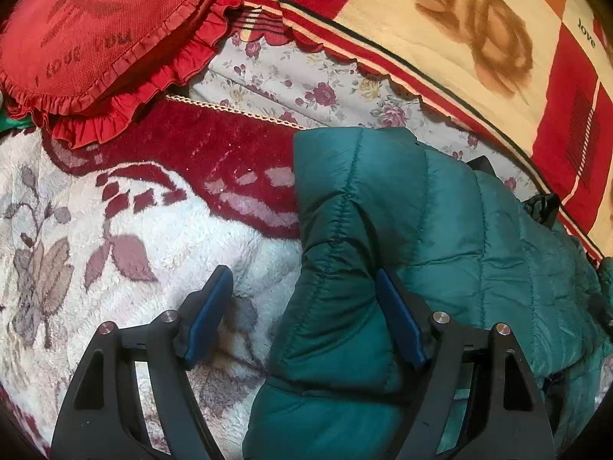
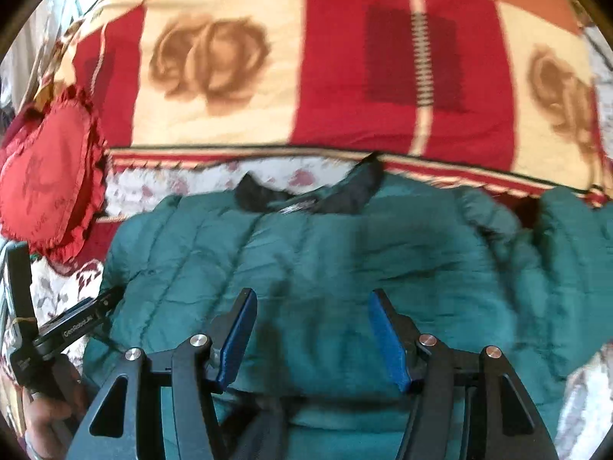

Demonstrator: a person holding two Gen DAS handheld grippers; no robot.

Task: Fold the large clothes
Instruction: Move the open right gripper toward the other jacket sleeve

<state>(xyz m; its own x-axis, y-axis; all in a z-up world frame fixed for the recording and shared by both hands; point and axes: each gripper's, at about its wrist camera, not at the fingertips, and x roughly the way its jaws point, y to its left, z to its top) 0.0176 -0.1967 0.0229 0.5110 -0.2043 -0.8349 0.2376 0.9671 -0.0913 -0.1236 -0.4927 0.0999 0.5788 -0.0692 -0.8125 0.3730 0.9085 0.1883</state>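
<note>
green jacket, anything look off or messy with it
Mostly tidy. The green puffer jacket lies on the bed, but its sleeve is bunched and creased at the left gripper, whose open jaws straddle that edge.

Jacket (image 2: 325, 253) on rug (image 1: 134, 230), cushion (image 2: 49, 180) left, blanket (image 2: 345, 76) behind

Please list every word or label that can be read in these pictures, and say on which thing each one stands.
"love": on the red and cream blanket.
"GenRobot.AI": on the left tongs, seen from the right wrist; the last letters are unclear.
Woven words on the red heart pillow: too faint and turned to read surely.
</note>
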